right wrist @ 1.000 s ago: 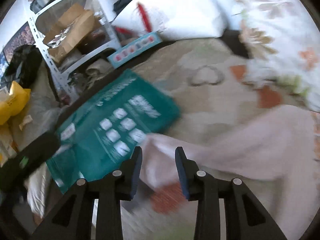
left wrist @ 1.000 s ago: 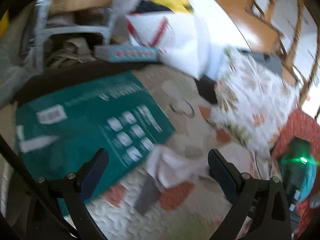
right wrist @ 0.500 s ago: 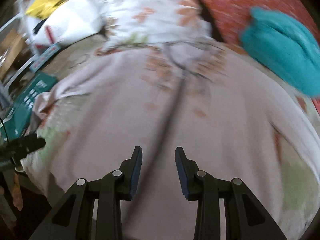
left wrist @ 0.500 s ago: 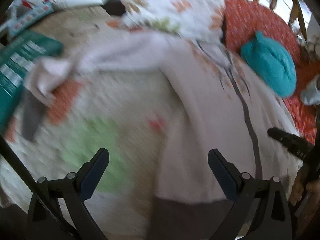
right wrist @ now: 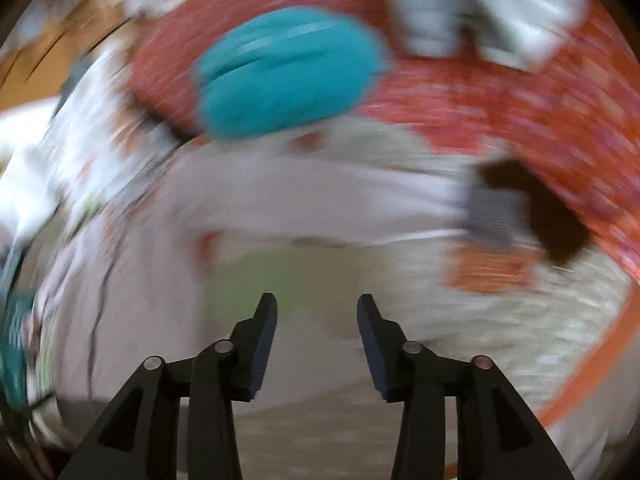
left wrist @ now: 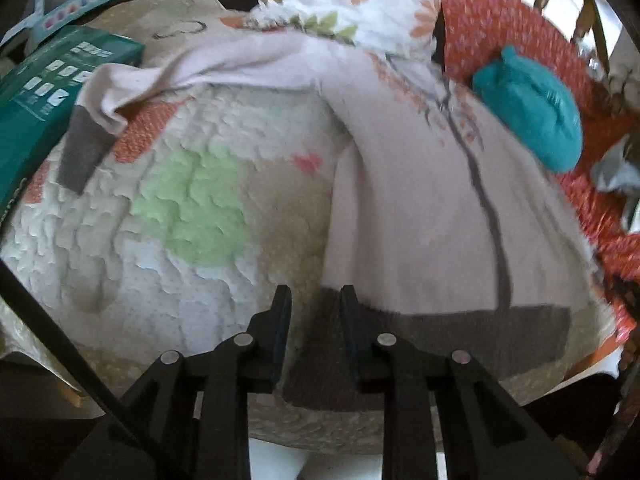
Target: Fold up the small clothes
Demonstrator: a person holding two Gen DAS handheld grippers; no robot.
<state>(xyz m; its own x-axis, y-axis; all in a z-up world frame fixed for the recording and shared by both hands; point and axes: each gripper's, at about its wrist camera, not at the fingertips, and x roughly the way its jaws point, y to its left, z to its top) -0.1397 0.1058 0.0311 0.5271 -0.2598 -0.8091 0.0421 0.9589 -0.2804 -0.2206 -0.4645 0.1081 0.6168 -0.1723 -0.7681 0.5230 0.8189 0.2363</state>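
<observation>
While the left gripper point(left wrist: 311, 312) is closing on the grey hem corner point(left wrist: 326, 304) of the pale cardigan point(left wrist: 416, 208) between its fingertips, bite only cloth (not the quilt point(left wrist: 188, 216) beneath); the right gripper point(right wrist: 316, 316), empty and opening, should find the far hem.

Left gripper point(left wrist: 312, 300) low in frame, jaws closing; right gripper point(right wrist: 317, 308) low centre, jaws opening.

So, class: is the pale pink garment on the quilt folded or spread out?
Spread out: the pale pink garment lies flat on the quilt, one sleeve stretched sideways, grey hem showing.
</observation>
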